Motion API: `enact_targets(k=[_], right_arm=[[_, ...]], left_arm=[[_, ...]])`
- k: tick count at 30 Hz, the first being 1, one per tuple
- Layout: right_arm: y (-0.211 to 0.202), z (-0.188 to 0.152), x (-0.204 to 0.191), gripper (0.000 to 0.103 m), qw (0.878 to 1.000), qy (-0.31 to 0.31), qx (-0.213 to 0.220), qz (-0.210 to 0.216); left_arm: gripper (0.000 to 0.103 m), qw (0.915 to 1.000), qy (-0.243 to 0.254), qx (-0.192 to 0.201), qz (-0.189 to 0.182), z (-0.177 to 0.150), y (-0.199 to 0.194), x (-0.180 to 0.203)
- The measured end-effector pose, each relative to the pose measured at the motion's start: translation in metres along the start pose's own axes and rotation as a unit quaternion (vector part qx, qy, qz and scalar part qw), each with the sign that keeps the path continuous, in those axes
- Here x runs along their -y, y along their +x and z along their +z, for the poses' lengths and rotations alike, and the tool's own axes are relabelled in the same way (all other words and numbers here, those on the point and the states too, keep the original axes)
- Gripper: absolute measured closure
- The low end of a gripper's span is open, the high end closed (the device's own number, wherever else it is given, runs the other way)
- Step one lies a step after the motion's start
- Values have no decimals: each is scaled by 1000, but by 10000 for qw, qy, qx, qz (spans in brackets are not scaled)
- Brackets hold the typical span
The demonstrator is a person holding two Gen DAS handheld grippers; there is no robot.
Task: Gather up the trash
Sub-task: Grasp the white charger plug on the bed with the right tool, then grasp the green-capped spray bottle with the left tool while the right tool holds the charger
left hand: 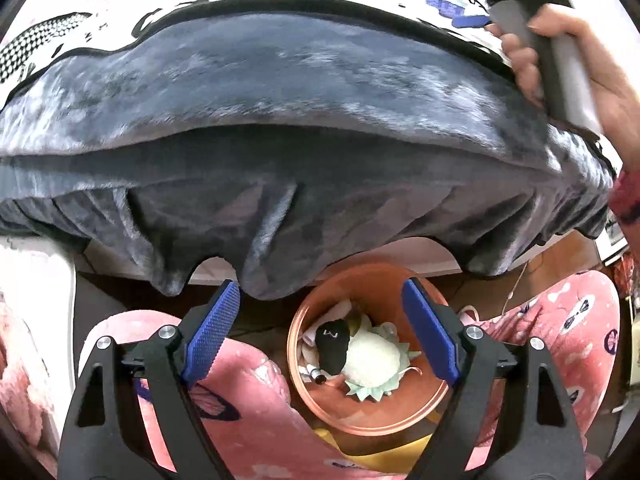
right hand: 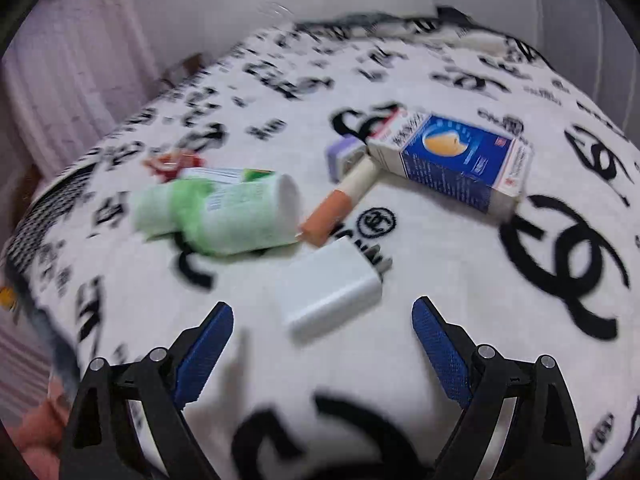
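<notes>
In the left wrist view my left gripper (left hand: 320,316) is open and empty, hanging above an orange bin (left hand: 400,412) on the floor. The bin holds a black piece (left hand: 334,344), a white-green wrapper (left hand: 376,360) and other scraps. In the right wrist view my right gripper (right hand: 322,332) is open and empty over the bed. Just ahead of it lies a white charger plug (right hand: 332,288). Farther off lie a green-white bottle (right hand: 224,212), an orange-capped tube (right hand: 340,200), a blue-white carton (right hand: 456,160), a small purple-white item (right hand: 344,156) and a red wrapper (right hand: 172,164).
A grey velvet blanket (left hand: 280,120) hangs over the bed edge above the bin. Pink patterned fabric (left hand: 248,400) lies on both sides of the bin. The bedspread (right hand: 440,280) is white with black logos. The hand holding the right gripper (left hand: 568,68) shows top right.
</notes>
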State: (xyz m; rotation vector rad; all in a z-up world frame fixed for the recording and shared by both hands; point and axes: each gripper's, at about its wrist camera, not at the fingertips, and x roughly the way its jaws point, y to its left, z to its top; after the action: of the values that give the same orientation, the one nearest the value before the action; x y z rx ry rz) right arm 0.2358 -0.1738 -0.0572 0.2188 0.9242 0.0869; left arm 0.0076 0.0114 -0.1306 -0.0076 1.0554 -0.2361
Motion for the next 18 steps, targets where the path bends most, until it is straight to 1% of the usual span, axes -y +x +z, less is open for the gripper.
enact_targets(k=[2,4,5,6,7,8,11,14,18], right_arm=[[11,6,2,13,9997,257,-36,-14],[19,12,2,19,9990,390,-76,-184],[21,13,-1,29,9985,357,-55,-401],[21,13,-3,35,9984,309,-47,-468],[20,11,-7,36,9984,216,-18,-519],[19,8,-10,40,9983,107,8,-573],[12,4,-9,40,9983,-40,120,-576],[0,1,3,40,9990,185,218,-334],[-28,-4,14,40,9987,222,440,-91]], left_arm=[[22,10000,-59,0,3,-1,1,-3],[22,9999,-113,-15,-18,-1,3,-6],[22,9999,-141,-32,-25,-1,5,-7],[22,9999,-150,-40,-33,-1,6,-7],[22,9999,-152,-49,-43,-2,6,-7],[22,9999,-155,-46,-51,-2,7,-7],[22,9999,-141,-27,-51,-2,5,-7],[22,9999,-103,47,-24,-2,0,-5],[22,9998,1,201,-10,4,-12,-1]])
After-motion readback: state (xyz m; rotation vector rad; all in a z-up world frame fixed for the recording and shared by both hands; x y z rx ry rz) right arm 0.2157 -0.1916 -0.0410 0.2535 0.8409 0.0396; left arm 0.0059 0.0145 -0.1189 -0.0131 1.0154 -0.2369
